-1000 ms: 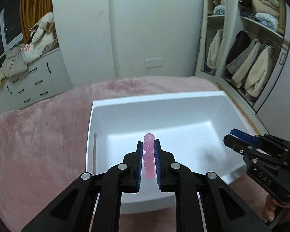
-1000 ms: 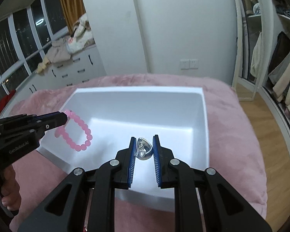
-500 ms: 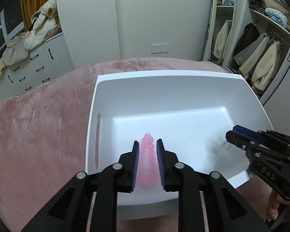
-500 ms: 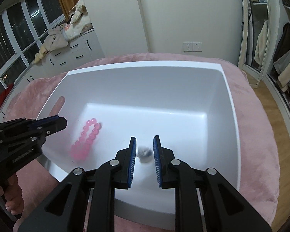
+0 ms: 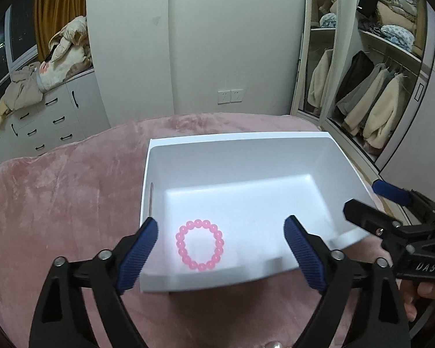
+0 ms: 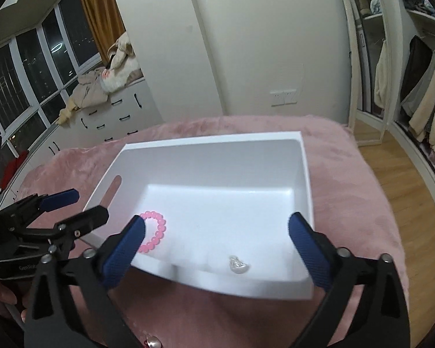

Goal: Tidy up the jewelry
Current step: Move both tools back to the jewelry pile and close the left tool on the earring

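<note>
- The bin (image 5: 217,156) sits on the bed (image 5: 66,203) in front of me, its slotted wall on my left.
- The bracelet (image 5: 199,245) lies flat on the bin floor, near the front-left corner, just behind the near wall.
- The ring (image 6: 238,264) lies on the bin floor towards the front-right, well apart from the bracelet.
- My left gripper (image 5: 220,253) hangs at the bin's near wall, its fingers (image 5: 137,253) spread wide either side of the bracelet.
- My right gripper (image 6: 217,249) hangs at the same wall further right, fingers (image 6: 307,249) wide, the ring between them.
- A dresser (image 5: 49,121) stands beyond the bed to the left, a wardrobe (image 5: 371,98) to the right.
</note>
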The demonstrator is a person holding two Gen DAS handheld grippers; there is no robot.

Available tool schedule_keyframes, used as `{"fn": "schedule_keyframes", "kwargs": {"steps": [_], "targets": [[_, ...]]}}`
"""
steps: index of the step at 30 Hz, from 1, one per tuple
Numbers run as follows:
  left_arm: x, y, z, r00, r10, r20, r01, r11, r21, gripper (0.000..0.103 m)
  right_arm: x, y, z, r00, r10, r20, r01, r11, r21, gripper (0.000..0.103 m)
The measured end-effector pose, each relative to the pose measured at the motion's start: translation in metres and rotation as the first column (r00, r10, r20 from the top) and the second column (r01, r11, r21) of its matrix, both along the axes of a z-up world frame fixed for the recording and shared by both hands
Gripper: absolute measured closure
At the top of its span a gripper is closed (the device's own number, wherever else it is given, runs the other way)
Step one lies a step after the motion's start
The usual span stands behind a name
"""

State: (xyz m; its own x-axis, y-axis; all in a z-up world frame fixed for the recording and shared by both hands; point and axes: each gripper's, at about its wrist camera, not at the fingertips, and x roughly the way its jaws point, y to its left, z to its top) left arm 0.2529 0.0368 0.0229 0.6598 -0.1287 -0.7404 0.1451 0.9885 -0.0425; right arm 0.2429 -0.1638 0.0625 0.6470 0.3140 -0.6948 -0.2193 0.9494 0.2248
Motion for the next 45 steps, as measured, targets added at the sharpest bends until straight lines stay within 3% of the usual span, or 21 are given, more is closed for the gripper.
{"fn": "schedule_keyframes", "kwargs": {"steps": [8, 18, 21, 23, 26, 30, 34, 40, 42, 45], "targets": [[-0.036, 0.002, -0.007, 1.000, -0.002, -0.009, 0.002, 1.000, 0.002, 0.010, -0.044, -0.020, 0.004, 1.000, -0.020, 0.006, 0.020, 1.000, -0.010, 0.005], [-0.093, -0.009, -0.038, 0.993, -0.102, -0.065, 0.104, 0.994, 0.025, 0.010, -0.101, -0.031, -0.004, 1.000, 0.012, -0.013, -0.012, 1.000, -0.005, 0.005], [-0.114, -0.014, -0.054, 0.985, -0.146, -0.095, 0.148, 0.989, 0.015, 0.010, -0.112, -0.030, -0.013, 0.999, 0.037, -0.038, -0.037, 0.999, 0.006, 0.010], [-0.127, -0.014, -0.066, 0.982, -0.150, -0.117, 0.152, 0.988, 0.010, 0.010, -0.118, -0.027, -0.022, 0.997, 0.056, -0.062, -0.055, 0.998, 0.022, 0.021], [-0.149, -0.018, -0.086, 0.974, -0.163, -0.159, 0.166, 0.986, 0.005, 0.010, -0.126, -0.023, -0.046, 0.990, 0.078, -0.121, -0.075, 0.997, 0.030, 0.030], [-0.171, -0.020, -0.108, 0.964, -0.196, -0.179, 0.200, 0.980, 0.008, 0.010, -0.137, -0.020, -0.069, 0.979, 0.108, -0.173, -0.100, 0.993, 0.054, 0.035], [-0.180, -0.023, -0.121, 0.964, -0.207, -0.166, 0.215, 0.976, 0.031, 0.010, -0.146, -0.019, -0.090, 0.968, 0.125, -0.216, -0.107, 0.990, 0.093, 0.039], [-0.176, -0.028, -0.135, 0.966, -0.217, -0.143, 0.221, 0.975, 0.011, 0.011, -0.144, -0.021, -0.103, 0.960, 0.127, -0.249, -0.100, 0.988, 0.116, 0.053], [-0.171, -0.031, -0.137, 0.969, -0.207, -0.136, 0.210, 0.978, 0.004, 0.013, -0.144, -0.023, -0.107, 0.961, 0.116, -0.250, -0.091, 0.990, 0.110, 0.059], [-0.168, -0.034, -0.139, 0.972, -0.188, -0.138, 0.191, 0.982, 0.009, 0.029, -0.141, -0.024, -0.110, 0.961, 0.119, -0.249, -0.091, 0.989, 0.120, 0.069]]}}
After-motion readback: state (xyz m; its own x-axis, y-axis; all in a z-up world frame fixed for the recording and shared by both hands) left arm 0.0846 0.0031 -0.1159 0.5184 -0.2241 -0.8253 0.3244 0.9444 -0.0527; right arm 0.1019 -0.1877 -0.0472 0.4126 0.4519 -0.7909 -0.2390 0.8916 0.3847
